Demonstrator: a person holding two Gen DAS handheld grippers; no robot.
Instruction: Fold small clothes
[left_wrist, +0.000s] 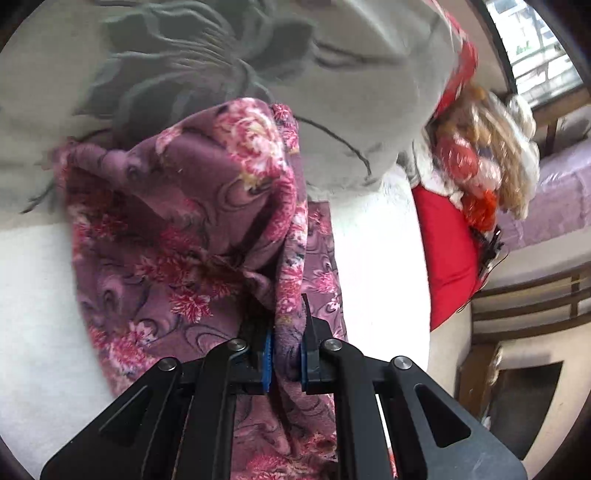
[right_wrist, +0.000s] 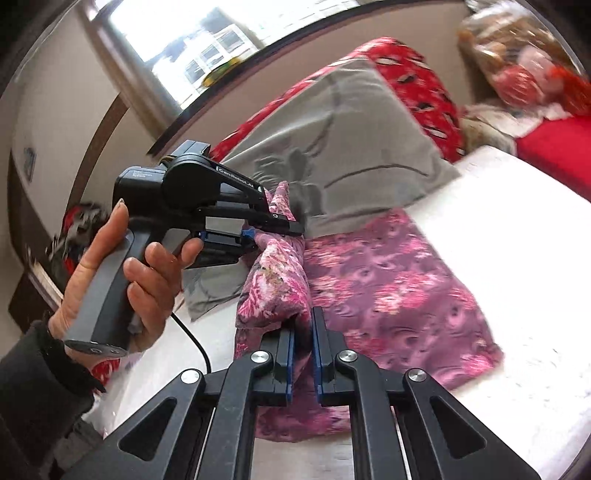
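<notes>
A: Cloth (left_wrist: 207, 221) is filling the left wrist view. The left gripper (left_wrist: 287, 354) is pinching a bunched fold of it between its blue pads (left_wrist: 266, 356), the fingers pressed in on the fabric.

B: And beyond the fingertips?

A: The purple flowered cloth is rising in a loose hump ahead of and to the left of the fingers, with more of it trailing down under them. It is lying on a white sheet (left_wrist: 380, 266). A grey pillow (left_wrist: 332, 74) is sitting past the cloth, and a red cushion (left_wrist: 447, 254) is lying off to the right of the fingers.

B: Now the right wrist view.

A: The right gripper (right_wrist: 303, 363) is clamping another fold of the cloth (right_wrist: 391, 280) between its pads (right_wrist: 318, 365); the fabric is filling the gap. Most of the cloth is spreading flat to the right of the fingers on the sheet (right_wrist: 517, 295).

B: Is the other tool showing?

A: Yes, ahead and to the left. A hand (right_wrist: 122, 280) is holding its grey handle, and the left gripper (right_wrist: 273, 229) is gripping a raised peak of the cloth, lifted off the sheet. The pillow (right_wrist: 351, 147) is lying just behind it.
</notes>
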